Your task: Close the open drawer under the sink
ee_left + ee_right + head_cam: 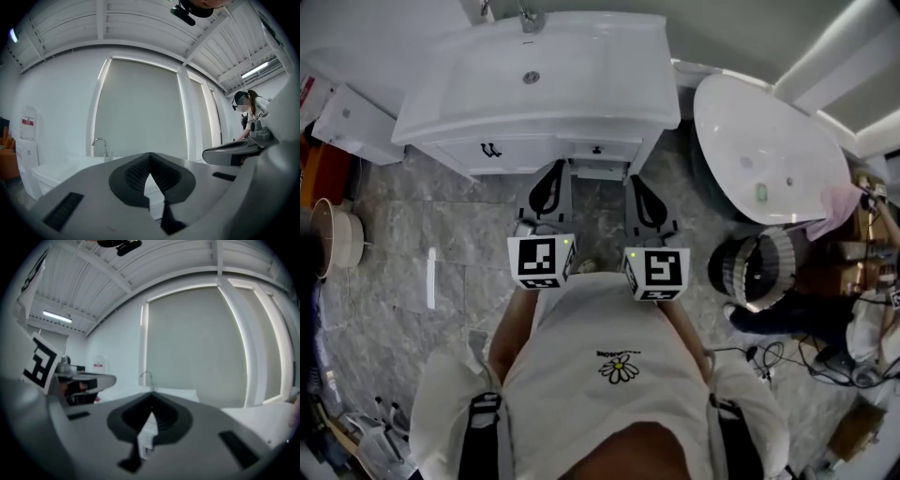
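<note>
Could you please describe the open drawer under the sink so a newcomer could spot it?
Find the white sink cabinet left of the oval tub. The open drawer is low on its front, below a small dark knob. Unlike the flush fronts beside it, it juts out from the cabinet.

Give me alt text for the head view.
From above, a person points the left gripper and right gripper at a slightly open drawer under a white sink. A white tub stands at right, another person beside it.

Two grippers, left gripper (556, 169) and right gripper (634, 181); one sink (581, 84), one drawer (600, 172), one bathtub (769, 141), one faucet (526, 15).
</note>
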`<state>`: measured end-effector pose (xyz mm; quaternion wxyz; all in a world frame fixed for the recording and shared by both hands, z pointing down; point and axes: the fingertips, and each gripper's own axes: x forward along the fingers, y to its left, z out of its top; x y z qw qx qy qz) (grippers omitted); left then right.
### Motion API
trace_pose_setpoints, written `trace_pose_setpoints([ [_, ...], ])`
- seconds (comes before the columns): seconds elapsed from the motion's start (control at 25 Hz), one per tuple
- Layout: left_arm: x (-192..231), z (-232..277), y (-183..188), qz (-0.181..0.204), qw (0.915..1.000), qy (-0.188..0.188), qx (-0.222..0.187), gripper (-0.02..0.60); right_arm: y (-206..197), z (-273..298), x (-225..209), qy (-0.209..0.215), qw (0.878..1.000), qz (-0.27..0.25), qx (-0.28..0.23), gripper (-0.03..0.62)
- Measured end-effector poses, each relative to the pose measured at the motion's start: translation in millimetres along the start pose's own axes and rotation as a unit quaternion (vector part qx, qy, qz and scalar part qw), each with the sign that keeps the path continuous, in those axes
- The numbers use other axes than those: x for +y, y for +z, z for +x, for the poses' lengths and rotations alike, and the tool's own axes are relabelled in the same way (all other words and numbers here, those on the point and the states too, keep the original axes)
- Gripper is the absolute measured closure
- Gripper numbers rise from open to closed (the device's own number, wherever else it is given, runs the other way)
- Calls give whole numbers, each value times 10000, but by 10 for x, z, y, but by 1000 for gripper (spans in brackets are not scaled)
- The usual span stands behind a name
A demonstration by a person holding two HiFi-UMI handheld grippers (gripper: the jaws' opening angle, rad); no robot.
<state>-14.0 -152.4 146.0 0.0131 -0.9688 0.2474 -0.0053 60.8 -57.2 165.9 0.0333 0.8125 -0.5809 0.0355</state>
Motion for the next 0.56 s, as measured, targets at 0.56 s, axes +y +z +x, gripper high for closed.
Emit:
trace_pose_setpoints([
  [0.56, 59, -134, -167, -168, 9995, 85, 237, 561, -26, -12, 112, 112, 9998, -32, 162, 565],
])
